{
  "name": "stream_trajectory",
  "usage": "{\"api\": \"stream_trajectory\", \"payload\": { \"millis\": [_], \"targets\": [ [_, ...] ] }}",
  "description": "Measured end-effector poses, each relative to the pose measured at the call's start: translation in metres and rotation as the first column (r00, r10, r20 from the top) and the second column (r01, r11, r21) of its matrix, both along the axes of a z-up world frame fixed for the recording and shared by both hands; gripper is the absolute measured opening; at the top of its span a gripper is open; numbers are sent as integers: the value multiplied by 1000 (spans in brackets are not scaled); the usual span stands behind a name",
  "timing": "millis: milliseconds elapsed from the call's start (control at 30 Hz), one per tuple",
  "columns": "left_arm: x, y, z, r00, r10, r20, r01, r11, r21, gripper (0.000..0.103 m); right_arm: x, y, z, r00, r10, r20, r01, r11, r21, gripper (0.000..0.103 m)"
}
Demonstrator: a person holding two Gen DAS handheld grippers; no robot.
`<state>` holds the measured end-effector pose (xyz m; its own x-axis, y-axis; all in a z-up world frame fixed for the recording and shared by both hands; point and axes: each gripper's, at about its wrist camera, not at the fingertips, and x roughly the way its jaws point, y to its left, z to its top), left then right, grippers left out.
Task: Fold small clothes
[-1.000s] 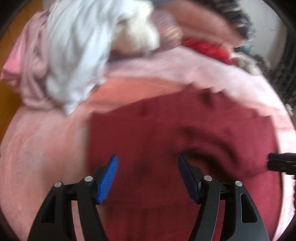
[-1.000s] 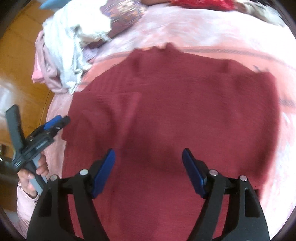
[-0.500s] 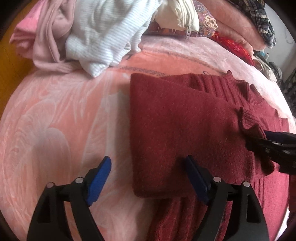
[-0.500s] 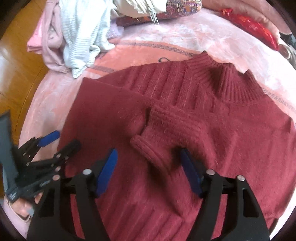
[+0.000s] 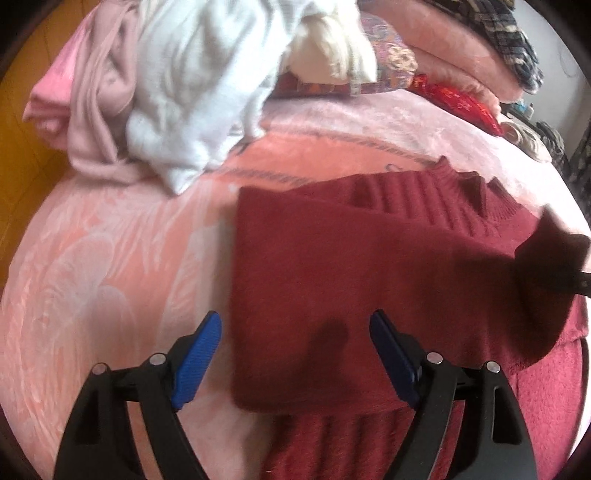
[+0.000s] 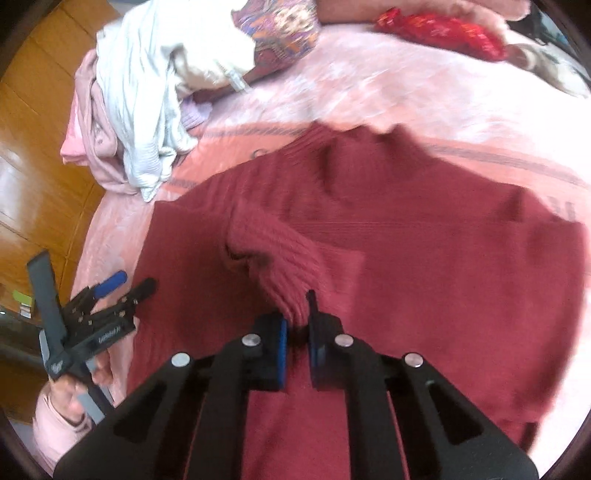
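A dark red knit sweater lies spread on the pink bedspread, its left side folded over the body. My right gripper is shut on the ribbed cuff of the folded sleeve and holds it raised a little above the sweater. My left gripper is open and empty over the sweater's folded left edge; it also shows in the right wrist view, held beside the sweater's left side.
A pile of clothes, white and pink, lies at the back left of the bed. A patterned pillow and a red item lie further back. Wooden floor is to the left.
My right gripper has closed on the sleeve cuff and lifted it. My left gripper has stayed open near the folded left edge.
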<state>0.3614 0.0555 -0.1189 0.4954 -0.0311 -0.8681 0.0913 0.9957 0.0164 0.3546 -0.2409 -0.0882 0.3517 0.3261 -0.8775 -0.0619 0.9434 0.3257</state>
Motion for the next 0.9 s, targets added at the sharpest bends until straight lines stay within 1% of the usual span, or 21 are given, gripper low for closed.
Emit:
{"api": "stream_trajectory", "payload": {
  "millis": [100,133,200,233,300,333,367,433,567,667,767,800,833,900],
  "targets": [
    [0,-18,-4,1000,-16,0,16,1000,20,83,-19,-40,-4,999,-37,-18,37,999,-18,11],
    [0,-23,-6,1000,-20,1,20,999,29,83,-25,-53,-8,998,-64,-25,63,997,-33,19],
    [0,-33,-9,999,-32,-3,32,999,33,83,-32,-74,-17,994,-107,-35,105,993,-48,40],
    [-2,-36,-9,999,-33,-5,33,999,28,83,-36,-90,-23,991,-131,-40,131,991,-18,53],
    [-3,-38,-7,1000,-20,-9,20,1000,-7,84,-42,-115,-30,983,-171,-62,175,982,74,54],
    [-4,-37,-6,1000,-17,-15,16,1000,-20,84,-44,-129,-36,978,-189,-87,200,969,147,54],
    [-3,-37,-4,1000,-10,-18,9,999,-31,84,-44,-137,-40,975,-195,-104,212,959,191,54],
    [-2,-36,4,1000,3,-10,-4,999,-35,84,-44,-144,-43,974,-201,-107,220,951,216,54],
    [0,-31,23,1000,18,23,-18,1000,-25,88,-34,-130,-43,982,-165,-96,183,957,224,54],
    [-1,-19,32,999,24,42,-22,999,-37,91,-27,-109,-42,988,-120,-96,135,975,175,54],
    [-1,-2,32,999,32,28,-30,998,-55,92,-18,-89,-52,987,-111,-117,128,980,154,54],
    [-1,8,30,999,38,21,-36,998,-58,92,-16,-83,-56,986,-116,-121,132,982,132,55],
    [-2,15,28,999,45,18,-44,997,-60,92,-15,-79,-58,986,-116,-116,130,985,116,57],
    [0,35,23,997,83,9,-82,994,-70,92,-11,-68,-57,989,-111,-94,119,989,84,57]
  ]
}}
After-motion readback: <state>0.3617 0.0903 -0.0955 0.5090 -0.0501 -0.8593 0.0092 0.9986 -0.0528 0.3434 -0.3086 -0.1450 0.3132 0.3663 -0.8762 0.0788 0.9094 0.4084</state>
